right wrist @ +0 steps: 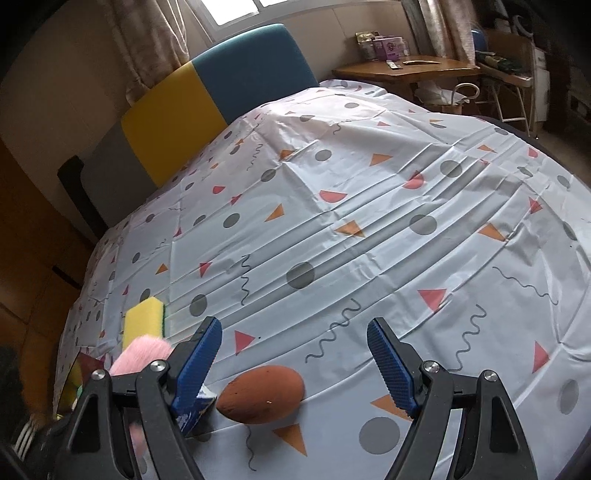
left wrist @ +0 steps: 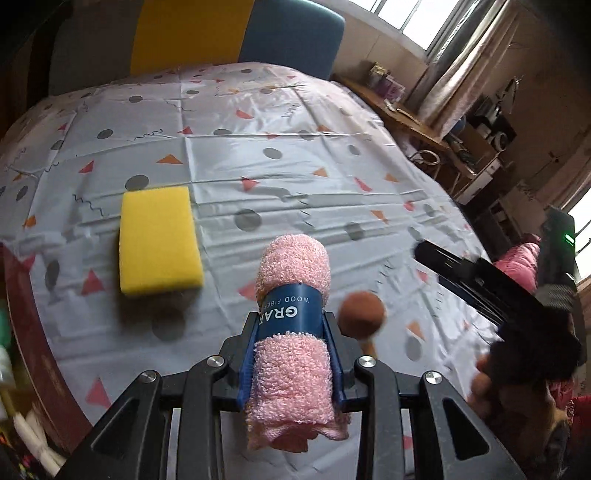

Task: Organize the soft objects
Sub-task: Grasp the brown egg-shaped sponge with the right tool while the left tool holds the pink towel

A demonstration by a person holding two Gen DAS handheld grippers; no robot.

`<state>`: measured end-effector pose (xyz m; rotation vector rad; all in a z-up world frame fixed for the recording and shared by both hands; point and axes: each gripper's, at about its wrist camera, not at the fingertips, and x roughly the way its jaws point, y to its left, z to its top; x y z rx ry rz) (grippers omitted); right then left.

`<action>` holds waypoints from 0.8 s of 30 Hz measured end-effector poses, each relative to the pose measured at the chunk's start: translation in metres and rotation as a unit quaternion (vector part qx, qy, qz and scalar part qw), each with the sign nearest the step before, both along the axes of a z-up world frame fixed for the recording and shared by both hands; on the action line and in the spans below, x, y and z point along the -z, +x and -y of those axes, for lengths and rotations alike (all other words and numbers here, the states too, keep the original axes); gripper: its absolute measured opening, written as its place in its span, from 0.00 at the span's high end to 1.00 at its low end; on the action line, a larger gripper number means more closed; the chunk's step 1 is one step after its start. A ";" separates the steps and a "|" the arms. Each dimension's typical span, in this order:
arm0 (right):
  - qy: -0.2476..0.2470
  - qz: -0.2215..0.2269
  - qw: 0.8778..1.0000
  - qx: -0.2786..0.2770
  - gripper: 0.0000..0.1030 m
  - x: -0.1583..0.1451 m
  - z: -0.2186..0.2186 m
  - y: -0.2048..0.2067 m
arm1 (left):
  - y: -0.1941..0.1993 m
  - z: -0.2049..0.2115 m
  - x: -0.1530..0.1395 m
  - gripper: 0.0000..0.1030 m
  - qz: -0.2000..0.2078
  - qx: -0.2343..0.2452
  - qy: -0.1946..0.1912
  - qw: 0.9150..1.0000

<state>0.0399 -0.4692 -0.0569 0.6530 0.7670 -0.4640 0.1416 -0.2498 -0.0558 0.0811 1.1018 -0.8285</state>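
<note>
The left claw (left wrist: 291,332) gripped a rolled pink towel (left wrist: 291,384) whose blue band (left wrist: 288,314) read "GRA…" and "WOOD FIBE…"; the right claw (right wrist: 295,365) gaped wide, empty.

Daylight from curtained windows (right wrist: 236,9) ahead of me; yellow-and-blue headboard (right wrist: 221,85), patterned bedsheet (right wrist: 369,221), cluttered wooden desk (right wrist: 406,68) beyond.

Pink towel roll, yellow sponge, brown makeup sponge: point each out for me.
pink towel roll (left wrist: 293,266), left wrist view, upper terry part above the blue band
yellow sponge (left wrist: 159,236), left wrist view, top face
brown makeup sponge (right wrist: 260,393), right wrist view, rounded body
</note>
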 end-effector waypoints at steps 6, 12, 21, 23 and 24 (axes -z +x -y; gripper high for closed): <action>0.015 -0.011 1.000 0.007 0.21 0.008 0.005 0.000 | -0.028 -0.022 -0.012 0.69 0.019 -0.003 -0.012 1.000; 0.023 -0.019 1.000 -0.008 0.21 0.013 0.002 0.003 | -0.057 -0.049 -0.018 0.69 0.032 -0.004 -0.012 0.999; 0.024 -0.057 0.995 -0.076 0.21 0.028 -0.020 0.021 | -0.112 -0.073 0.007 0.69 0.067 0.022 0.040 0.997; 0.014 -0.072 0.994 -0.086 0.21 0.032 -0.025 0.025 | -0.121 -0.073 0.020 0.69 0.078 0.030 0.062 0.995; 0.010 -0.079 0.993 -0.090 0.21 0.034 -0.027 0.027 | -0.124 -0.074 0.026 0.69 0.077 0.032 0.069 0.994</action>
